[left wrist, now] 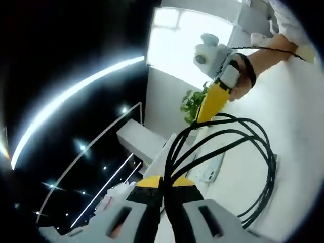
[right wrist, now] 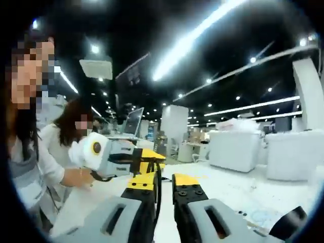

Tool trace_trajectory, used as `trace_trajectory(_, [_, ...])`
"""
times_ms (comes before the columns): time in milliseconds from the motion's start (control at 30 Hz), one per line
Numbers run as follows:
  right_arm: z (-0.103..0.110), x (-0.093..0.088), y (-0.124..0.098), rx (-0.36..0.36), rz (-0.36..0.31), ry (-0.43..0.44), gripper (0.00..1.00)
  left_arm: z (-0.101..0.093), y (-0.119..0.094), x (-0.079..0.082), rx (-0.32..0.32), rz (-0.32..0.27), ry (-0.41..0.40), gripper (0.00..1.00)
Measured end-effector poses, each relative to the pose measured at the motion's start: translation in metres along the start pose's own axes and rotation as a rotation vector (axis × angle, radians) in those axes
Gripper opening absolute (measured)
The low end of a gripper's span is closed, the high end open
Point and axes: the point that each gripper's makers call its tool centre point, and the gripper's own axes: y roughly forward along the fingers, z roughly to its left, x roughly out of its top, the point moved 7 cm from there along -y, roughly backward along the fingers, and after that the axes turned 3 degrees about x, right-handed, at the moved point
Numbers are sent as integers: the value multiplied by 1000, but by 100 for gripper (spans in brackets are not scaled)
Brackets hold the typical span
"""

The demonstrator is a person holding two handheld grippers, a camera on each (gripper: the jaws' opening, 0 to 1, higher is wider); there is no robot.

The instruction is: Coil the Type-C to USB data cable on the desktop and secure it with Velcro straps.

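The black data cable (left wrist: 267, 152) hangs in several loose loops over the white desktop (left wrist: 298, 121). My left gripper (left wrist: 162, 183), with yellow-tipped jaws, is shut on the bunched strands where the loops meet. My right gripper (left wrist: 203, 118) reaches in from the upper right, held by a hand (left wrist: 246, 76), with its yellow tip at the top of the coil. In the right gripper view, my right gripper (right wrist: 164, 183) is shut on a thin black strand of the cable (right wrist: 159, 198). The left gripper (right wrist: 147, 160) sits just beyond it, coming from the left.
A white power strip (left wrist: 212, 169) lies on the desktop under the loops, and a green plant (left wrist: 191, 104) stands behind. A black round object (right wrist: 288, 223) sits at the lower right of the table (right wrist: 228, 187). A seated person (right wrist: 68, 131) is at the left.
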Motion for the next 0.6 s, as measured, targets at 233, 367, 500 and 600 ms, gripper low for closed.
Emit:
trace_trajectory(233, [42, 13, 20, -13, 14, -201, 31, 0, 4, -1, 27, 74, 46, 5])
trace_trajectory(367, [48, 14, 29, -113, 58, -349, 34, -2, 4, 2, 23, 84, 63, 5])
trace_trajectory(500, [49, 8, 35, -77, 99, -318, 36, -6, 6, 12, 11, 72, 97, 5])
trace_trajectory(600, [42, 3, 38, -124, 172, -432, 33, -9, 6, 18, -8, 65, 136, 5])
